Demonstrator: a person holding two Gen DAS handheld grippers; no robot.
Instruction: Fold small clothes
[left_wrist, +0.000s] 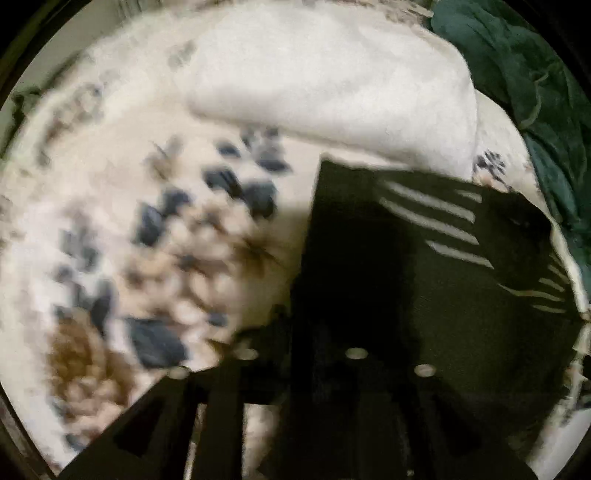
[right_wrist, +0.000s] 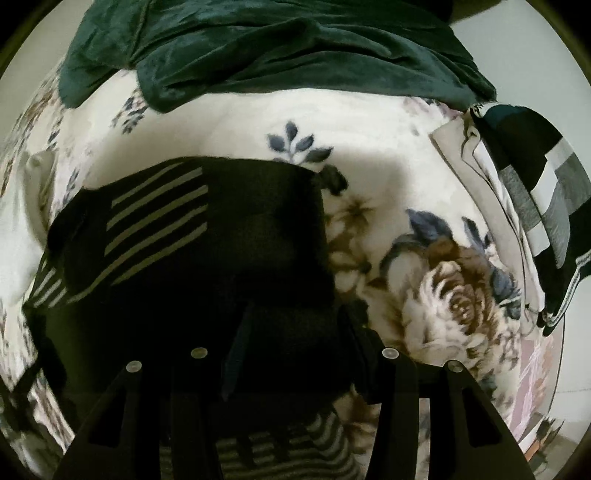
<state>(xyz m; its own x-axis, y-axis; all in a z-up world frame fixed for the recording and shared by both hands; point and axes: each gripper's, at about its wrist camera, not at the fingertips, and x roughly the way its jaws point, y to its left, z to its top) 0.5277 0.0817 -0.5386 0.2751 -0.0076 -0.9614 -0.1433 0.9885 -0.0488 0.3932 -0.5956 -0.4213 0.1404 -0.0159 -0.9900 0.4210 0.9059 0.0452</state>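
A black garment with grey stripes (left_wrist: 436, 266) lies on a floral blanket (left_wrist: 166, 240) and fills the lower right of the left wrist view. It also shows in the right wrist view (right_wrist: 207, 236), centre left. My left gripper (left_wrist: 299, 332) is over the garment's near left edge; its fingertips are lost in the dark cloth. My right gripper (right_wrist: 295, 325) is over the garment's near right edge, fingertips also hidden in the black fabric. I cannot tell whether either holds the cloth.
A white folded cloth (left_wrist: 332, 85) lies beyond the garment. A dark green blanket (right_wrist: 277, 48) is heaped at the far edge, also in the left wrist view (left_wrist: 524, 81). A stack of folded clothes (right_wrist: 532, 199) sits at the right.
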